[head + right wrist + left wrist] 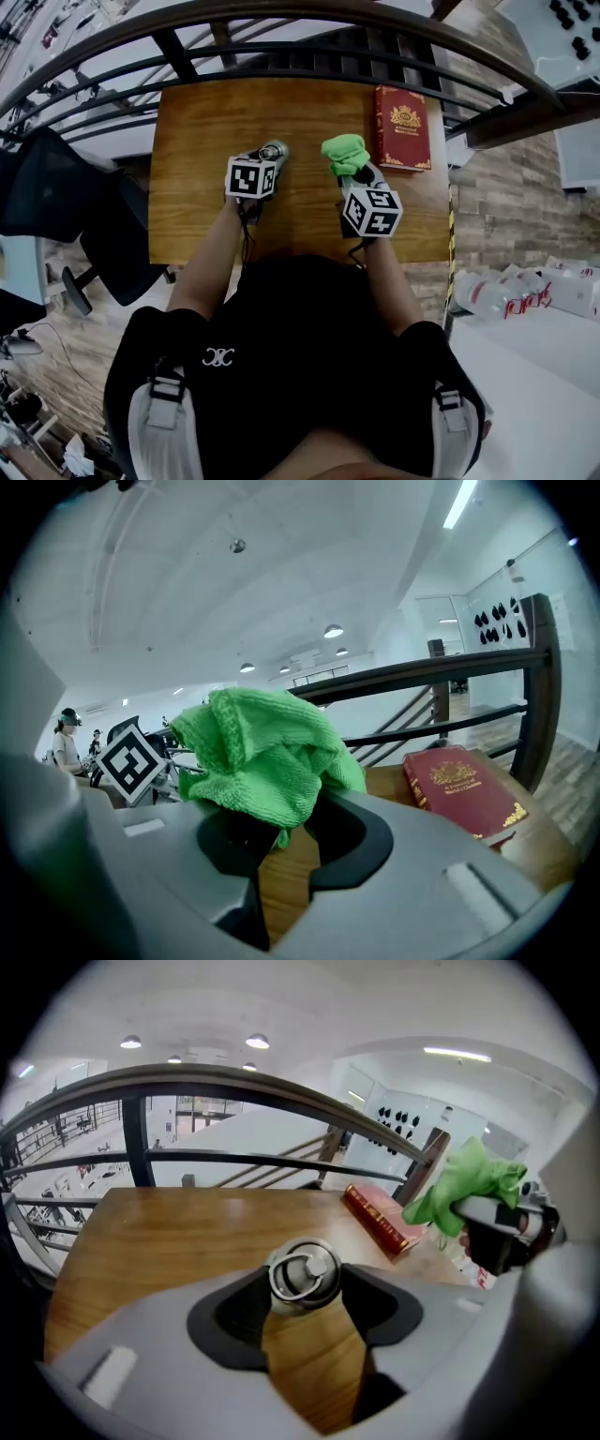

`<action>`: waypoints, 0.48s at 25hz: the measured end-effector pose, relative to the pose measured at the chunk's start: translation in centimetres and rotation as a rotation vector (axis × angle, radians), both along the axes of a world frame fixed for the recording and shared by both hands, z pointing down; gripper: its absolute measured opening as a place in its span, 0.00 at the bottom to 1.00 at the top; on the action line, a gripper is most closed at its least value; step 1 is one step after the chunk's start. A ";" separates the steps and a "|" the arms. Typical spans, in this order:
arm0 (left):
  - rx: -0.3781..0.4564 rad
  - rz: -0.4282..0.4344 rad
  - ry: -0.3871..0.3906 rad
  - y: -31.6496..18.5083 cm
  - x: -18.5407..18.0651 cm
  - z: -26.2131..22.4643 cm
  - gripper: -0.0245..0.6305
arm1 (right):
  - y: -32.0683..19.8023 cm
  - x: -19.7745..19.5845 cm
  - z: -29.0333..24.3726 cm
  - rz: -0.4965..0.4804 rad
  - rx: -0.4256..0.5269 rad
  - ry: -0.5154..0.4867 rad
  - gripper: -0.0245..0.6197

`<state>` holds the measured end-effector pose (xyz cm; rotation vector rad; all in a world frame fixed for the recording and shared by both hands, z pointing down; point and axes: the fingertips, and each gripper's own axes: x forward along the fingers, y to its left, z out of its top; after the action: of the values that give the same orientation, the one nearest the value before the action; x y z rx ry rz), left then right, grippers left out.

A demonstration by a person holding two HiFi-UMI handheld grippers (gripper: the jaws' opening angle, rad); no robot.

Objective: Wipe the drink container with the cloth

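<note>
A metal drink container [303, 1279] with a ring on its lid sits between the jaws of my left gripper [305, 1290], which is shut on it and holds it above the wooden table [202, 159]. In the head view the container [272, 151] pokes out beyond the left marker cube. My right gripper [281, 832] is shut on a bunched green cloth [262, 752]. The cloth [344, 153] hangs just right of the container, a small gap apart. From the left gripper view the cloth [469, 1185] shows at the right.
A red book [402, 127] lies on the table's far right corner. A dark metal railing [281, 47] curves behind the table. A black chair [56, 206] stands to the left. White packages [525, 291] lie on the floor at the right.
</note>
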<state>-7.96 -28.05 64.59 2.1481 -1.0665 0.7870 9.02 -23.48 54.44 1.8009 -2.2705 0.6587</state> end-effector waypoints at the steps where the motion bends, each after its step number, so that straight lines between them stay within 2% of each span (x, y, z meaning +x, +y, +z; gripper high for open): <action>1: 0.010 0.000 -0.001 -0.4 0.2 -0.1 0.48 | 0.1 0.3 -0.3 0.006 0.005 -0.001 0.16; 4: 0.033 0.009 -0.009 -1.1 0.8 -0.2 0.48 | 0.1 1.0 -1.2 0.020 0.040 0.008 0.16; 7: 0.072 0.026 -0.041 -1.6 1.3 -0.4 0.48 | -0.1 1.3 -2.2 0.015 0.095 0.063 0.15; 10: 0.124 0.022 -0.077 -2.1 1.4 -0.8 0.48 | -0.1 1.3 -3.0 -0.006 0.128 0.119 0.15; 12: 0.175 0.016 -0.068 -2.6 1.7 -1.4 0.48 | -0.1 1.3 -3.4 -0.015 0.143 0.136 0.15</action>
<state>-6.28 -30.61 63.15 2.2923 -1.1937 0.8053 10.34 -23.56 51.04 1.8277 -2.2898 0.3668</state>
